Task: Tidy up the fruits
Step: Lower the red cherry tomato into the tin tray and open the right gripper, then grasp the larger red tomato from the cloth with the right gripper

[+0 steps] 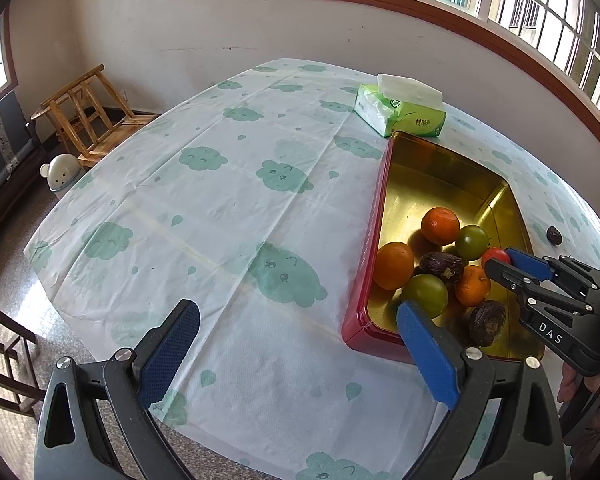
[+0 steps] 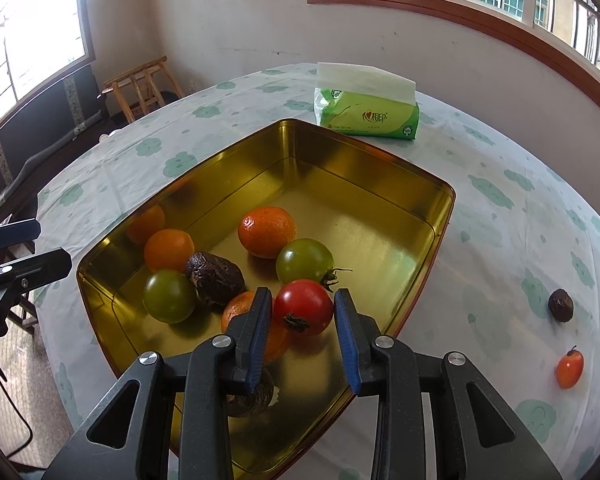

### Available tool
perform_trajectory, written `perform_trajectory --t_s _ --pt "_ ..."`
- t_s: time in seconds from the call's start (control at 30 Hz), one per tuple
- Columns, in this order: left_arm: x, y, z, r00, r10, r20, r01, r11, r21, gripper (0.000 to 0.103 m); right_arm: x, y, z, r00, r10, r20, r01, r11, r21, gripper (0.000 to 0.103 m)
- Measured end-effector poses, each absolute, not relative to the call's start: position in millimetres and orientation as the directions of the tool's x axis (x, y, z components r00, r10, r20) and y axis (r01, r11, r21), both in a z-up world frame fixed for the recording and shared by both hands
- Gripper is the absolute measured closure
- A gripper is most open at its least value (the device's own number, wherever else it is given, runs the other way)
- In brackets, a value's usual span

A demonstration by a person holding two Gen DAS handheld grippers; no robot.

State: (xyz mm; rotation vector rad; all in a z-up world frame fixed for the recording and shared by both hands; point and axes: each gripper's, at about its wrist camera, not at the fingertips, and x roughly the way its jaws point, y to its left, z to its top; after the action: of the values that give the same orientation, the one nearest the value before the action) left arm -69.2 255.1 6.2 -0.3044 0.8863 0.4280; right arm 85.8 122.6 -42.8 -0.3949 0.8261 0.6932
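Note:
A gold metal tin with red outer walls holds several fruits: oranges, green tomatoes and dark wrinkled passion fruits. My right gripper is over the tin with its pads on either side of a red tomato, a small gap showing on the right side. It shows in the left wrist view too. My left gripper is wide open and empty above the tablecloth, left of the tin. A small orange tomato and a dark passion fruit lie on the cloth to the right.
A green tissue pack sits behind the tin. The table wears a white cloth with green clouds. Wooden stools and a small white bin stand on the floor at the far left. A window runs along the right wall.

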Motion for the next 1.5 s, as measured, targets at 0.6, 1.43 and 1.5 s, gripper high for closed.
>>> perform_trajectory --t_s 0.6,1.43,1.5 --pt "-62.6 236.7 23.6 0.580 0.238 -0.779 -0.444 0.894 -0.057 0.005 77.1 91.4 -22.3 0.508 0.454 -0.732 -0.671 0.741 -0.007 0.068" --pt "-7.6 167.5 34.0 0.613 0.128 -0.779 -0.278 0.959 -0.061 0.005 144.0 -101.8 -45.9 0.634 0.168 -0.754 -0.309 0.950 -0.048 0.061" --pt "-3.0 162.0 34.2 0.613 0.124 -0.780 -0.267 0.962 -0.056 0.005 149.6 -102.6 -48.9 0.630 0.167 -0.758 -0.308 0.950 -0.047 0.061"
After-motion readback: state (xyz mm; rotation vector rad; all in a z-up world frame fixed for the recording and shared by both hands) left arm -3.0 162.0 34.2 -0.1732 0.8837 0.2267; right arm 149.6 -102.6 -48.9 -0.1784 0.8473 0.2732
